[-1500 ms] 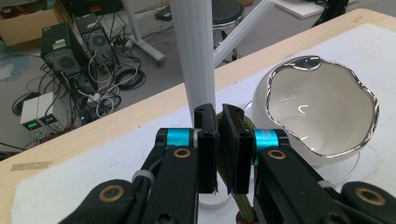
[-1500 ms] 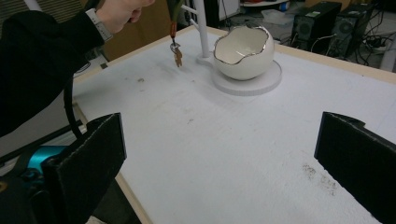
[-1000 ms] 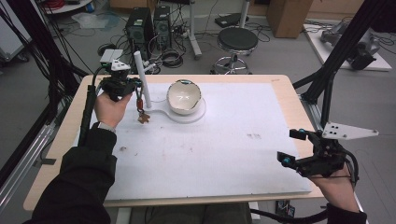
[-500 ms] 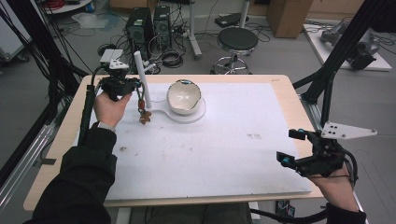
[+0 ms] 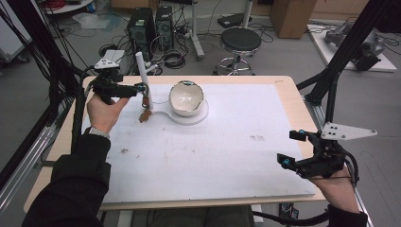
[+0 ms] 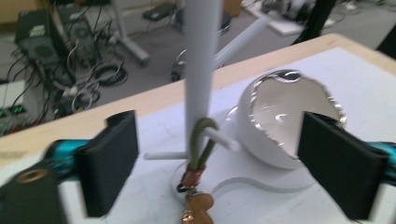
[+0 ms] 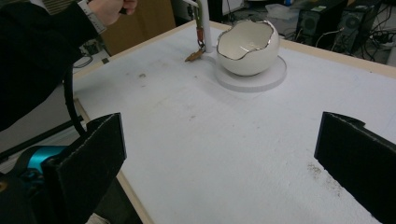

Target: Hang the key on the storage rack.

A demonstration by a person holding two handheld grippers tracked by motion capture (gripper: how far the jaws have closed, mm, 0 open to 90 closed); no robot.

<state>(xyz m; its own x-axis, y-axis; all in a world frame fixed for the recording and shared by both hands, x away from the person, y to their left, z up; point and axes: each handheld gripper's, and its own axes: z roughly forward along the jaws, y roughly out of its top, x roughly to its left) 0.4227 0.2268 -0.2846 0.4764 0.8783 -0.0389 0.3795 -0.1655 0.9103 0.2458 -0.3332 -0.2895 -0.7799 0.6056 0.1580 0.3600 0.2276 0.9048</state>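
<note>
Left gripper view: left gripper (image 6: 219,158) jaws released, spread wide either side of the white stand (image 6: 201,70), where the keychain (image 6: 198,186) hangs by its olive loop on a peg. High view: right gripper (image 5: 295,151) idles at 4 o'clock, jaws released, egg-shaped bowl (image 5: 186,98) at 12.

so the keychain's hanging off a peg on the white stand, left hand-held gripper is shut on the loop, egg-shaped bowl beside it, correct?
Not quite. The left hand-held gripper is open: in the left gripper view its jaws stand wide apart either side of the white stand, touching nothing. The rest holds: the keychain hangs by its loop from a peg, with the egg-shaped bowl beside it.
</note>
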